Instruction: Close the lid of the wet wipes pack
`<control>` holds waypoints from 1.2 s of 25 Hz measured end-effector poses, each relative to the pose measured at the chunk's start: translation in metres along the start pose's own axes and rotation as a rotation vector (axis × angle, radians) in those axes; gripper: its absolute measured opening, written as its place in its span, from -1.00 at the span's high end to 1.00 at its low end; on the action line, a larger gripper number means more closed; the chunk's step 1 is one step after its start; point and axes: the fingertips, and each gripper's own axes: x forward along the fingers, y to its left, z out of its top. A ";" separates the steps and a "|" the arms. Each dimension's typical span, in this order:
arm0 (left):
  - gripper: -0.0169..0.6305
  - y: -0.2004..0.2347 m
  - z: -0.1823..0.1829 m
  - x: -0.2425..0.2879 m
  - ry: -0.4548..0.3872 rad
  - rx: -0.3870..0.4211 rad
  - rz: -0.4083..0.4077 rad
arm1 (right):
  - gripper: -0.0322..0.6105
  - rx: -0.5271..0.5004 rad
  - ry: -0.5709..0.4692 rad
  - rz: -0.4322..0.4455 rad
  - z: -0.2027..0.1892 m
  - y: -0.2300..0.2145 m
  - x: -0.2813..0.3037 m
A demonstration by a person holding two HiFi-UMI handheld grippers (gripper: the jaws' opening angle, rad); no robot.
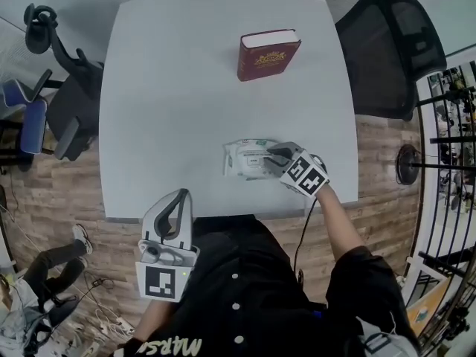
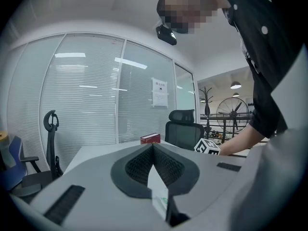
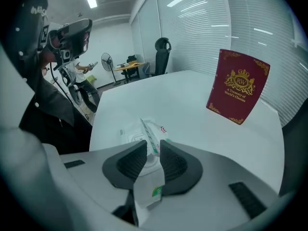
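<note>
Item: wet wipes pack [image 1: 245, 159], lid flap [image 3: 146, 131] raised, on the bench [image 1: 186, 88].

We record the pack lying near the front edge of the bench, well apart from a red book [image 1: 268, 53] standing at the far side. The right tongs [image 1: 274, 157] sit over the pack's right end, parted a little, with the upright lid flap between the pads; we see no firm pinch on it. The left tongs [image 1: 181, 194] are closed tip to tip on nothing, held off the bench at its near edge.
</note>
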 end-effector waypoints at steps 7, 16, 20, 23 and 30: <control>0.91 0.003 0.012 -0.001 -0.046 0.022 -0.016 | 0.46 0.029 0.030 -0.023 -0.015 0.012 0.006; 0.91 0.001 0.021 -0.001 -0.075 0.023 -0.042 | 0.42 0.037 0.066 -0.062 -0.026 0.017 0.012; 0.91 0.001 0.024 0.001 -0.084 0.020 -0.047 | 0.41 0.009 0.098 -0.059 -0.032 0.018 0.017; 0.91 0.001 0.025 0.002 -0.086 -0.006 -0.050 | 0.40 -0.006 0.114 -0.030 -0.037 0.018 0.021; 0.91 0.002 0.023 0.002 -0.087 -0.016 -0.045 | 0.34 -0.004 0.146 0.125 -0.038 0.022 0.021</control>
